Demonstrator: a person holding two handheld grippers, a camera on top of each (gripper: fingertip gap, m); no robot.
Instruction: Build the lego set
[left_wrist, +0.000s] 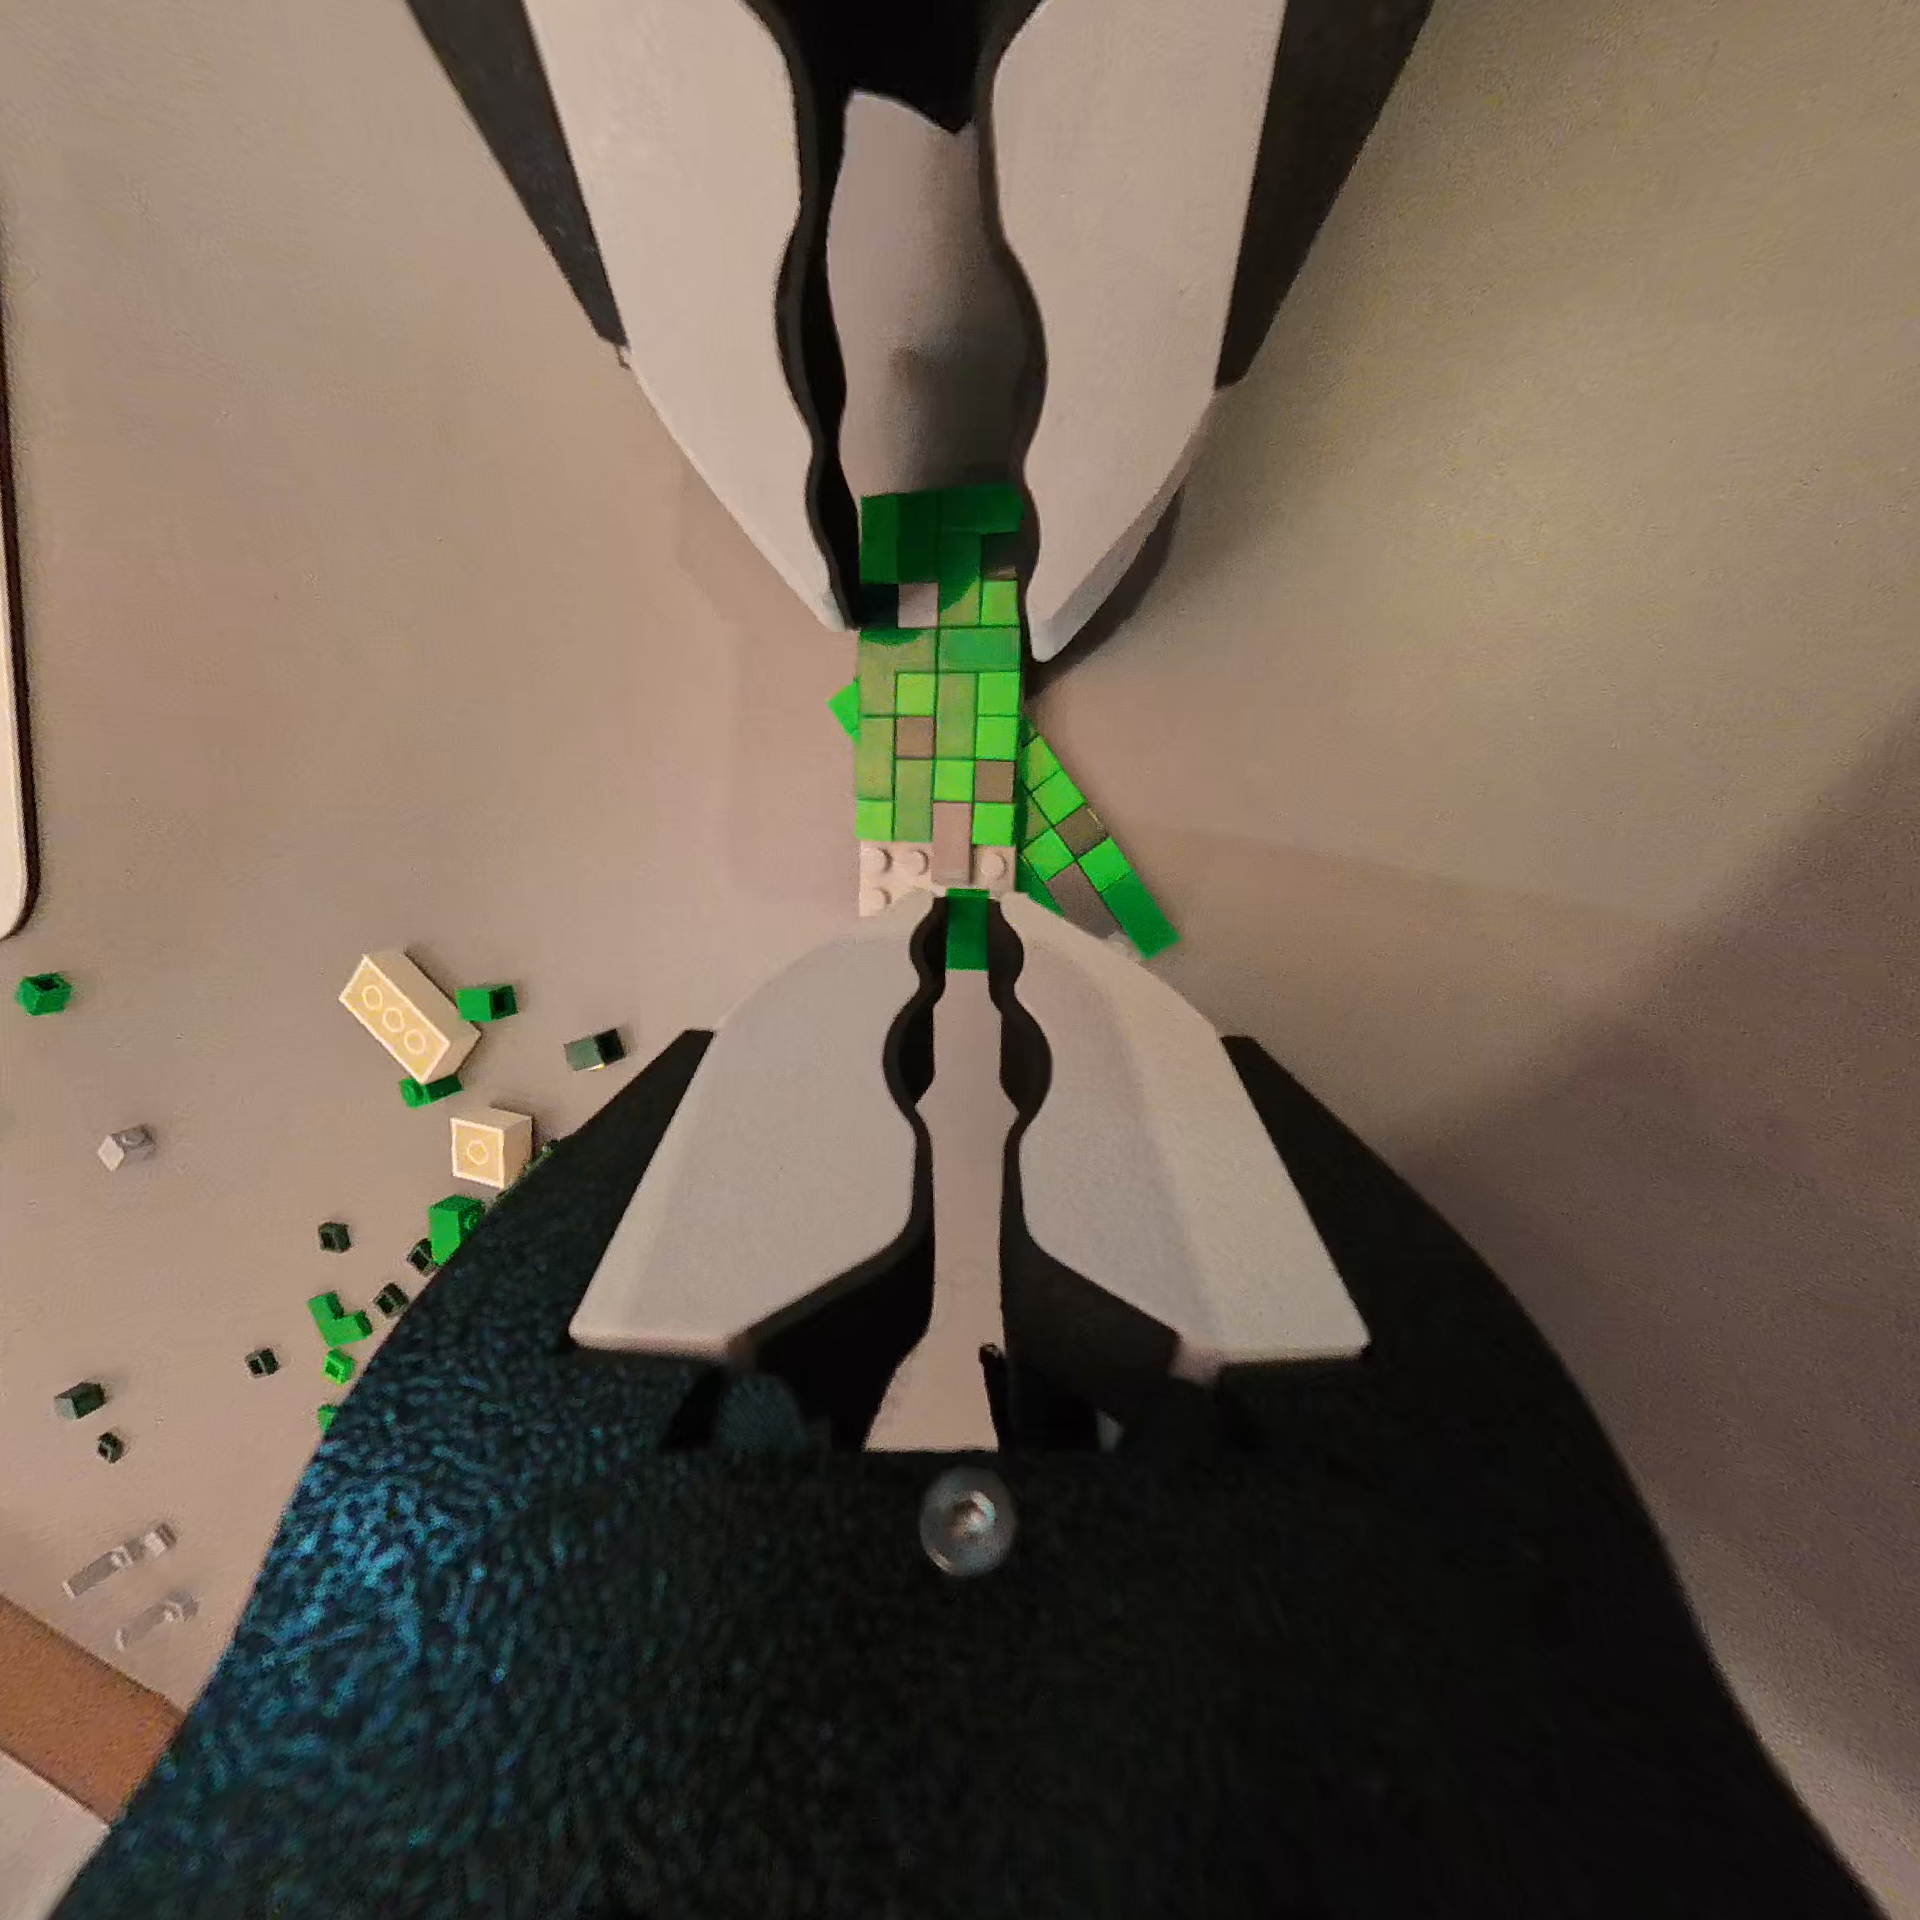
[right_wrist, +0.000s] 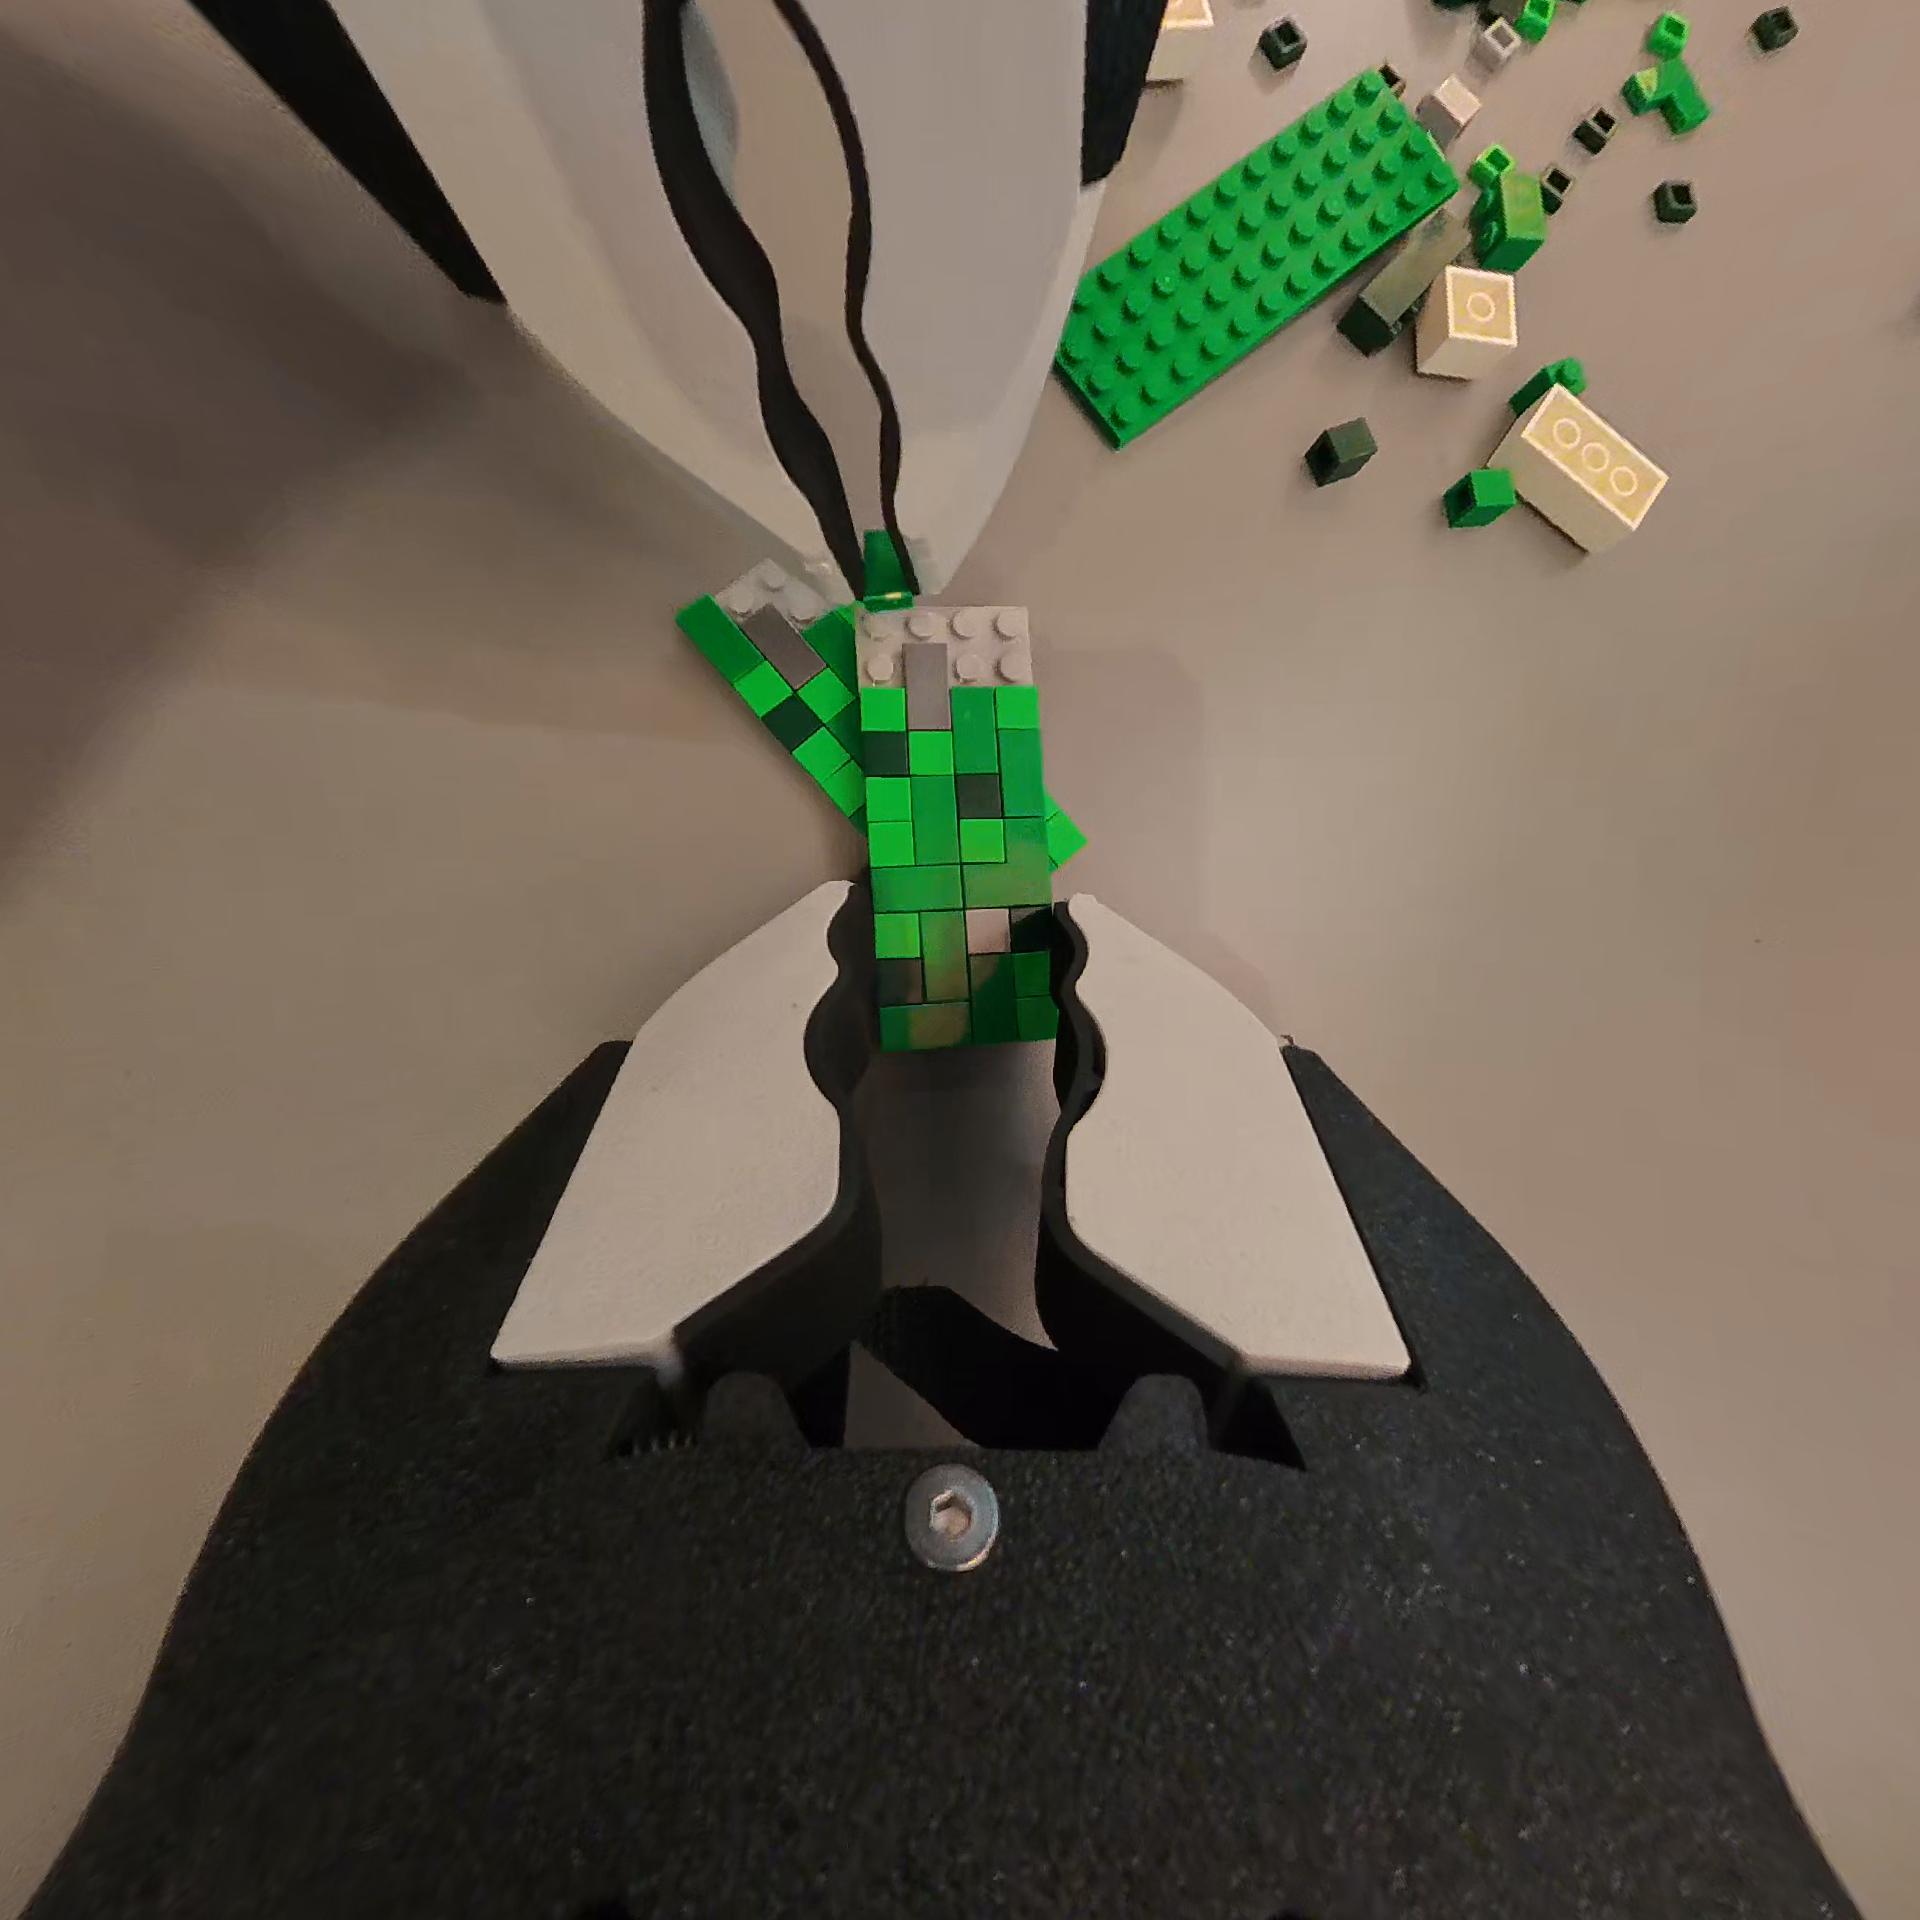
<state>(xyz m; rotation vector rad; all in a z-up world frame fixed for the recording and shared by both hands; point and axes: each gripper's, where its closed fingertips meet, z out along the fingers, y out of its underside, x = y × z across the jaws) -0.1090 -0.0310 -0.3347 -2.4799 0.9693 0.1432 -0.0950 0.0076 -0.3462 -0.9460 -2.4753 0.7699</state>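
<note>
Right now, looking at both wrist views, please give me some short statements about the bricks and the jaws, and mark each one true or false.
1. The left gripper has its jaws on a small green piece. True.
2. The right gripper has its jaws on either side of a red panel. False: it is a green tiled panel with a grey studded end.
3. A second tiled strip lies slanted under that panel. True.
4. The large green studded plate is stacked on the panel. False: it lies apart on the table, beside loose bricks.
5. The loose bricks are all green. False: a cream brick lies there too.
</note>
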